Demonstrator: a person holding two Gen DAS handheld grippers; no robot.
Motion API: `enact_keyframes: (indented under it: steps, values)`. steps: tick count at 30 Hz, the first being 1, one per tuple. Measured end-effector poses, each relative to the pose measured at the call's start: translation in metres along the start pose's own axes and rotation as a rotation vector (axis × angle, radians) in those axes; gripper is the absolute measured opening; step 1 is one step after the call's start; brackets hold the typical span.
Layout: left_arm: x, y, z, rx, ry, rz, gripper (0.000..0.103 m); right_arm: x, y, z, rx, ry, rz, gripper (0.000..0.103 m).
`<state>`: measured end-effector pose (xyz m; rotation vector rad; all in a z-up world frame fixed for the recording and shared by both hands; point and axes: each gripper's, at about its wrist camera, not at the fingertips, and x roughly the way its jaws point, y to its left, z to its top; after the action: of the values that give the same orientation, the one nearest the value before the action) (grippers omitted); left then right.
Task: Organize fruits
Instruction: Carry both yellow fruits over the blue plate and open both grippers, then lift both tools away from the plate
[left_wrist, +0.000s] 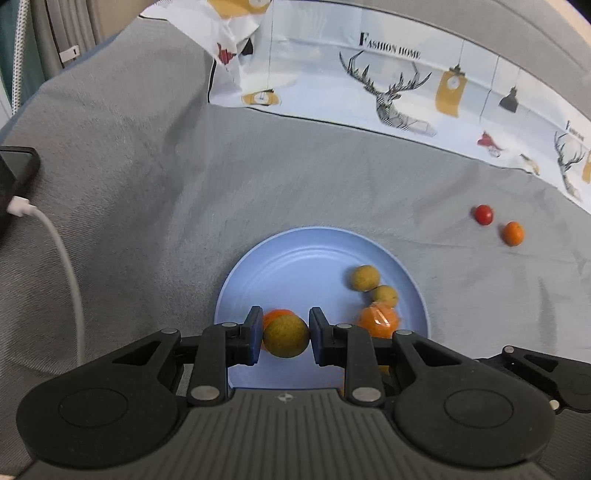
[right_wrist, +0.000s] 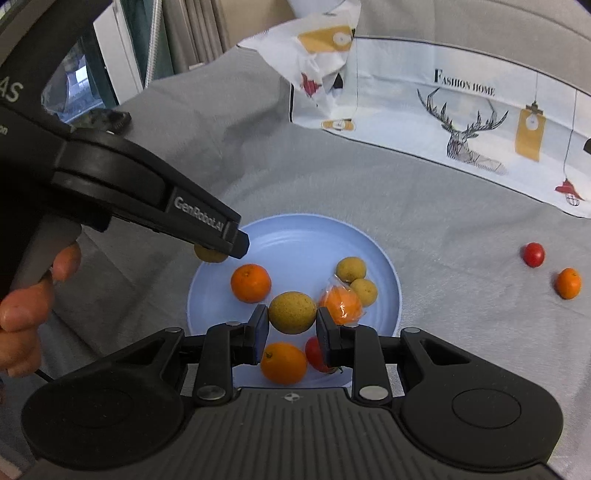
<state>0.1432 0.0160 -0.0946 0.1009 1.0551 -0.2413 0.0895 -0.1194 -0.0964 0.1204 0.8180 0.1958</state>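
Note:
A light blue plate (right_wrist: 295, 236) lies on grey cloth and holds several fruits: an orange (right_wrist: 250, 283), two small tan fruits (right_wrist: 351, 268), a wrapped orange (right_wrist: 340, 305), a kumquat (right_wrist: 283, 363) and a red tomato (right_wrist: 314, 352). My left gripper (left_wrist: 286, 334) is shut on a tan round fruit (left_wrist: 286, 336) above the plate's left side; it also shows in the right wrist view (right_wrist: 221, 247). My right gripper (right_wrist: 291, 325) is shut on a tan round fruit (right_wrist: 292, 312) above the plate's near part. A red tomato (right_wrist: 533, 254) and a small orange (right_wrist: 568, 283) lie on the cloth to the right.
A folded printed cloth (right_wrist: 461, 110) with deer drawings lies at the back. A black phone (left_wrist: 14, 177) with a white charging cable (left_wrist: 62, 258) lies at the far left. The blue plate also shows in the left wrist view (left_wrist: 295, 251).

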Motion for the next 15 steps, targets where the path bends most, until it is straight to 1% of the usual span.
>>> enact_keyframes:
  steps: [3,4,5,6,7,8,9,10,11,12,15]
  values:
    - [0.01,0.002,0.002,-0.002,0.015,0.011,0.029,0.009,-0.001,0.002,-0.007,0.01,0.002,0.029]
    - [0.012,0.002,0.003,-0.003,0.016,0.012,0.031,0.011,-0.001,0.002,-0.009,0.012,0.001,0.029]
    - [0.013,0.003,0.003,-0.001,0.017,0.012,0.037,0.014,-0.001,0.003,-0.012,0.013,0.002,0.029]
    - [0.013,0.003,0.004,0.0,0.016,0.01,0.062,0.016,-0.001,0.004,-0.016,0.014,0.003,0.03]
    - [0.011,0.004,0.004,-0.009,0.003,0.009,0.089,0.018,0.0,0.005,-0.022,0.017,0.005,0.03]
    - [0.007,0.005,0.004,-0.021,-0.018,0.011,0.098,0.019,0.0,0.006,-0.031,0.018,0.006,0.036]
    - [0.002,0.006,0.003,-0.029,-0.038,-0.004,0.102,0.019,0.001,0.007,-0.042,0.015,0.0,0.05]
    - [-0.002,0.005,0.002,-0.024,-0.042,-0.023,0.102,0.017,0.003,0.006,-0.056,0.008,-0.009,0.057]
    - [-0.006,0.004,0.001,-0.016,-0.037,-0.035,0.102,0.014,0.004,0.007,-0.068,-0.001,-0.017,0.069]
    - [-0.011,0.002,-0.001,-0.009,-0.037,-0.037,0.102,0.009,0.005,0.007,-0.077,-0.012,-0.022,0.076]
    - [-0.031,0.0,-0.012,0.002,-0.055,-0.029,0.102,-0.009,0.007,0.005,-0.081,-0.019,-0.025,0.086]
